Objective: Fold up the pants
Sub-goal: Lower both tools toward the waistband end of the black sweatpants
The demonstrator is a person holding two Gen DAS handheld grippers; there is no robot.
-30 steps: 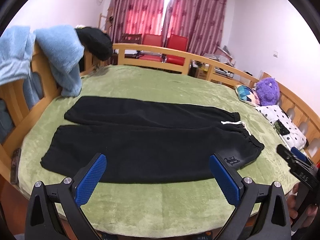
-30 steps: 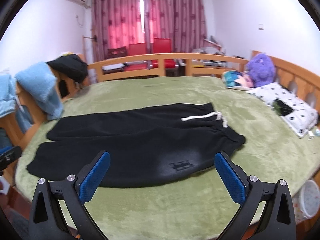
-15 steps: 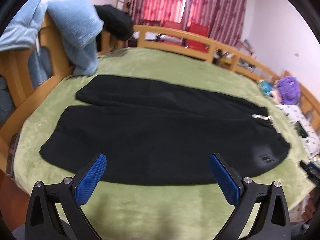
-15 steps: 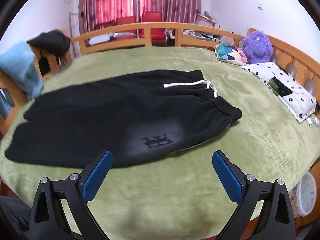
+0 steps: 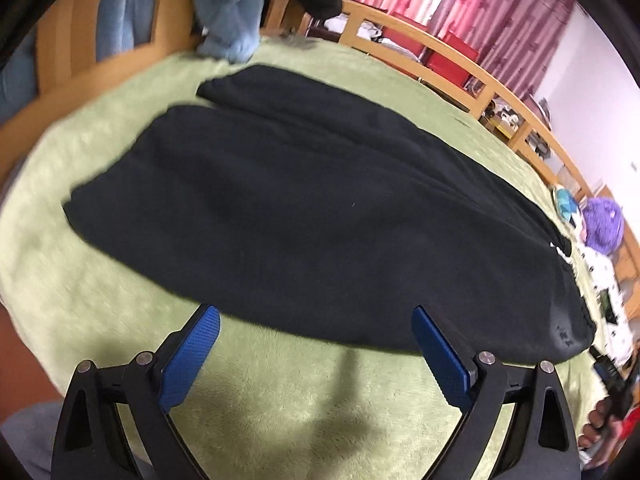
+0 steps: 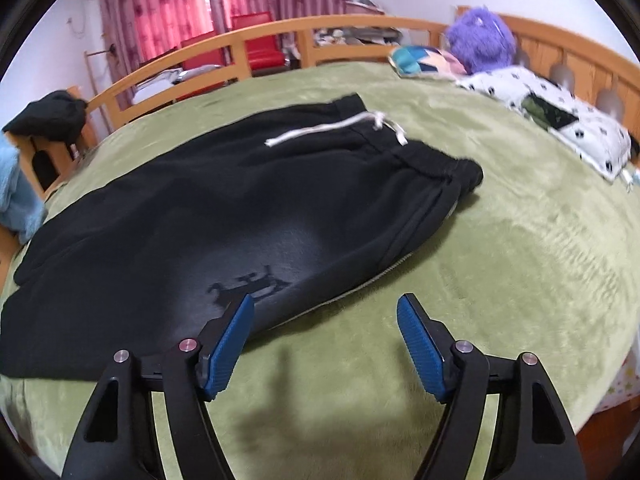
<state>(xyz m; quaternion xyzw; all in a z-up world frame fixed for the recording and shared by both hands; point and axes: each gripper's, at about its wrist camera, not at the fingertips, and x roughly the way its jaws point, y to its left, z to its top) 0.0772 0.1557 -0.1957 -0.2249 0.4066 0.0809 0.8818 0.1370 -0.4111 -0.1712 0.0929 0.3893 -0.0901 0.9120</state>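
We have the black pants (image 6: 224, 208) lying flat on the green bed cover (image 6: 500, 280), both legs side by side, waistband to the right with its white drawstring (image 6: 332, 130); no fold is made yet, so all of the folding is left. Our left gripper (image 5: 316, 356) and right gripper (image 6: 324, 344) hover at the near edge, jaws spread, just closing a little, nothing between them
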